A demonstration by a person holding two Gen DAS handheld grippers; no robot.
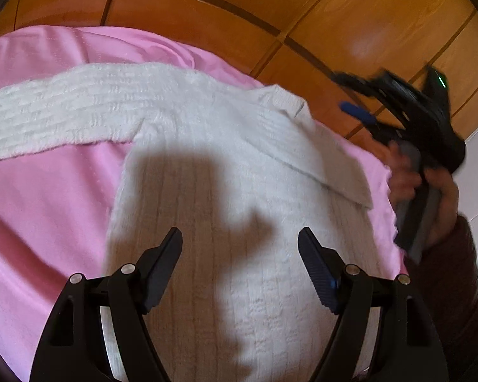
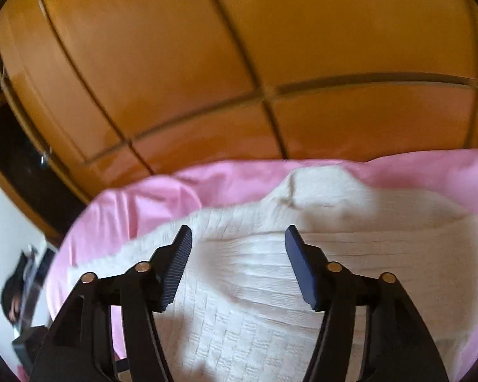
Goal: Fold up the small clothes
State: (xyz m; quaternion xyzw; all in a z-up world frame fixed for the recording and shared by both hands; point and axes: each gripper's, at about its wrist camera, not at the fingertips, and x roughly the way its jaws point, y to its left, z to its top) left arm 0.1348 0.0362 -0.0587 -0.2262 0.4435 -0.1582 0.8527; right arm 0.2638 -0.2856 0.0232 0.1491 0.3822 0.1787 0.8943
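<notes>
Hovering over the cream ribbed knit sweater [image 1: 226, 210], left gripper [image 1: 240, 235] sits nearest the lens with its jaws apart and nothing between them, the cloth lying below and no pad pressing on it. My read: it is parked there to be ready for a pinch on the body panel, not gripping yet

Sweater lies flat on the pink bedsheet [image 1: 44, 210], body panel running from 6 o'clock up to centre in the left wrist view. One sleeve stretches across toward 9 o'clock, spread out straight, likely so it can be folded in over the body. At 2 o'clock a flap with a ribbed edge is turned over the body, looks like the other sleeve or a side already laid inward, can't say which

Right gripper [image 1: 360, 95] is at 2–3 o'clock in that view, off the sheet edge, blurred, carried by the person's hand [image 1: 430, 184] in a dark red sleeve [image 1: 455, 286]. Its own camera shows its jaws apart and empty, with the sweater beneath and beyond them, so nothing is held

Farthest back, 12 o'clock in both views, glossy orange-brown wooden wardrobe doors [image 2: 239, 63] with dark panel grooves

Judgement: fold partly started, long sleeve at 9 o'clock is the obvious next piece
</notes>
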